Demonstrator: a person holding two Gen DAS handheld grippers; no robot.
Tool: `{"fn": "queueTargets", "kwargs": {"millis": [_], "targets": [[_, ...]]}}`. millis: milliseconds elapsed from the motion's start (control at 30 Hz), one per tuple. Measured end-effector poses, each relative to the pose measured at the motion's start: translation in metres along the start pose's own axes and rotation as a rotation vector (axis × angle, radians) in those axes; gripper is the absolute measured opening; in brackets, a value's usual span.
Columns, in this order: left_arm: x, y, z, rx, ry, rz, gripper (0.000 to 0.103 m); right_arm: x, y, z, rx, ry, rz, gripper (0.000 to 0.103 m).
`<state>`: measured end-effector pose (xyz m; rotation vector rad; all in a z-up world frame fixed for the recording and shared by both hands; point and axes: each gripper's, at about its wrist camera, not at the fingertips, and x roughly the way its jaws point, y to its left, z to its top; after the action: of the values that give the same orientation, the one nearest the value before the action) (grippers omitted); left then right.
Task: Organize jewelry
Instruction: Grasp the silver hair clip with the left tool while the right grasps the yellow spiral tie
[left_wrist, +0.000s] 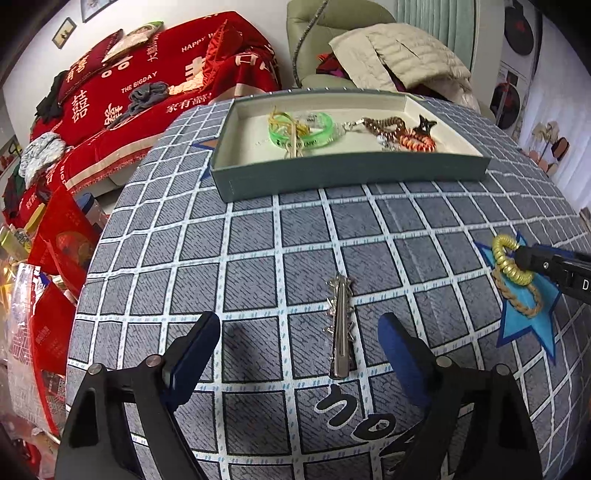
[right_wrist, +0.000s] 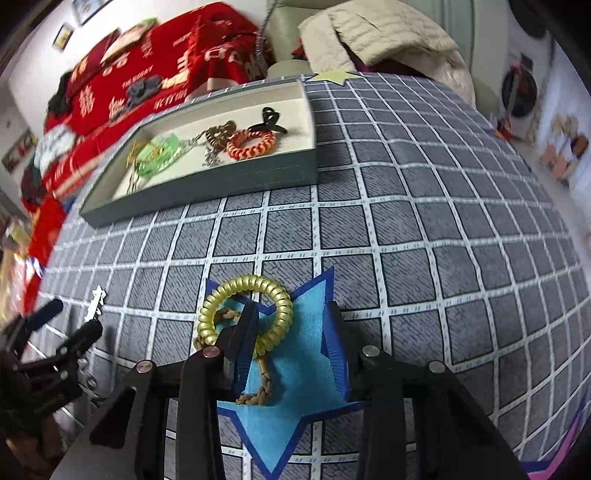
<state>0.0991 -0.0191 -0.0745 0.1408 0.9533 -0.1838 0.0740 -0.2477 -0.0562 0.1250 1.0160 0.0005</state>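
Right gripper: jaws standing apart, left finger poking down through the yellow coil hair tie, right finger outside its ring, so one side of the coil is sitting between them; nothing clamped yet. The coil is lying on the blue star of the tablecloth, overlapping a tan braided band. Judging the coil light, springy, slick plastic: pinching across one strand should be holding best. The braid looks soft and limp, likely to be dragging along if caught.

Left gripper: fingers wide apart, hovering empty, the silver hair clip lying flat between them. The clip looks stiff, thin, slippery metal; gripping across its narrow width seems safest.

Further out, the tray is holding a green bangle and an orange braided bracelet.
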Motion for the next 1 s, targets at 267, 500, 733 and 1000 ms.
{"fn": "queueTargets", "kwargs": {"millis": [267,500,733,1000], "targets": [[-0.004,-0.008,-0.002,0.042,-0.005,-0.051,0.077,0.0,0.007,0.001,-0.072,0.024,0.005,0.039],[-0.007,-0.013,-0.002,0.062,0.006,-0.111,0.051,0.0,0.016,0.001,-0.095,0.031,0.044,0.011],[-0.011,-0.01,-0.004,0.051,0.002,-0.181,0.039,-0.01,0.008,-0.002,-0.04,-0.007,0.066,0.011],[-0.02,0.004,-0.003,-0.01,-0.008,-0.238,0.039,-0.022,-0.003,-0.001,0.002,-0.034,0.103,0.011]]}}
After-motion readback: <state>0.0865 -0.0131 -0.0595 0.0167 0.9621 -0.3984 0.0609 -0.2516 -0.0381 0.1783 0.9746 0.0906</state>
